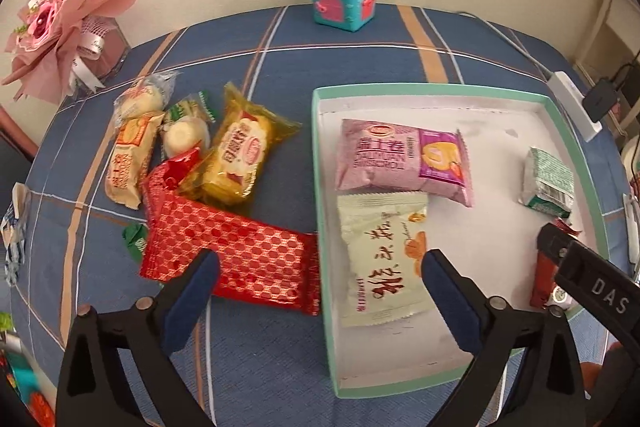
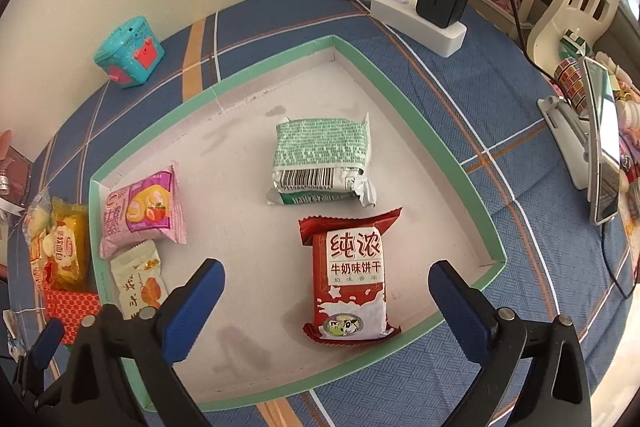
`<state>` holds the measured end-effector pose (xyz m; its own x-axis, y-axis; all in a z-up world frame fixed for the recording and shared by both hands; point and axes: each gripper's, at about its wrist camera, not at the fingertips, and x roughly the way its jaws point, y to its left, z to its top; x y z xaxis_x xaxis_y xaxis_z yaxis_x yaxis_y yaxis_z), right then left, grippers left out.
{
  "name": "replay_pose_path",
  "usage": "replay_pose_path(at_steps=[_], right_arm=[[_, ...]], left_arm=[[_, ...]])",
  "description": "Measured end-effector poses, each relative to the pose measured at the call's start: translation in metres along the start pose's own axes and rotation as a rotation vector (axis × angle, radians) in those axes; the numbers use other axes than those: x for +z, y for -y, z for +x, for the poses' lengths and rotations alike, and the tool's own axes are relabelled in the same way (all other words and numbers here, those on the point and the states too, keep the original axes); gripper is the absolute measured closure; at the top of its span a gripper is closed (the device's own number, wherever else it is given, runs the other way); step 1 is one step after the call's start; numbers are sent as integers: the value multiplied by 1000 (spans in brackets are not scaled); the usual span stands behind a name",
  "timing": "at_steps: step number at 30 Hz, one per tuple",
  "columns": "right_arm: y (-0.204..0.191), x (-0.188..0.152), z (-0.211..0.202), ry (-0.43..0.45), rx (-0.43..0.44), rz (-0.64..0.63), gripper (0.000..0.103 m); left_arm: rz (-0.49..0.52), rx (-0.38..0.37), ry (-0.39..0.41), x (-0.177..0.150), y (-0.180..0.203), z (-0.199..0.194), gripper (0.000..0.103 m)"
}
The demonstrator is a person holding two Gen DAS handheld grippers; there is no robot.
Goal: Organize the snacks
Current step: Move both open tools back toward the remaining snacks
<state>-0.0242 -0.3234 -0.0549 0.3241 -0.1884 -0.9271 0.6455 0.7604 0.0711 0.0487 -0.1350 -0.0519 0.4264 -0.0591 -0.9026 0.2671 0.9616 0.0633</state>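
Tray [image 2: 400, 83], shallow, green-rimmed, is the landmark on the blue plaid cloth. Inside it lie four packets: purple swiss-roll packet [image 1: 402, 157] and pale pastry packet [image 1: 382, 259] along the side nearest the loose heap, green-white packet [image 2: 322, 163] toward the centre, red milk-biscuit packet [image 2: 350, 279] near the front rim.

Right gripper [image 2: 326, 305] hangs over the tray with jaws spread wide; the biscuit packet lies flat between the fingers, untouched, so it looks set down.

Left gripper [image 1: 320, 291] straddles the tray's heap-side rim, jaws wide, nothing held. Probably it is positioned to fetch more.

Outside that rim wait the red honeycomb packet [image 1: 236, 251], touching the tray wall, the yellow cake packet [image 1: 240, 155] and several smaller wrapped snacks.
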Motion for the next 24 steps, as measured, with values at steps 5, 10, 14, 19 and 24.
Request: replay_pose_path(at_steps=[5, 10, 14, 19, 24], right_arm=[[-2, 0, -3, 19, -15, -6, 0], [-6, -2, -12, 37, -24, -20, 0], [-15, -3, -17, 42, 12, -34, 0], [-42, -8, -30, 67, 44, -124, 0], [-71, -19, -35, 58, 99, -196, 0]], left_arm=[[-43, 3, -16, 2, -12, -1, 1], [-77, -10, -49, 4, -24, -1, 1], [-115, -11, -47, 6, -38, -5, 1], [-164, -6, -37, 10, -59, -10, 1], [-247, 4, -32, 12, -93, -12, 1]])
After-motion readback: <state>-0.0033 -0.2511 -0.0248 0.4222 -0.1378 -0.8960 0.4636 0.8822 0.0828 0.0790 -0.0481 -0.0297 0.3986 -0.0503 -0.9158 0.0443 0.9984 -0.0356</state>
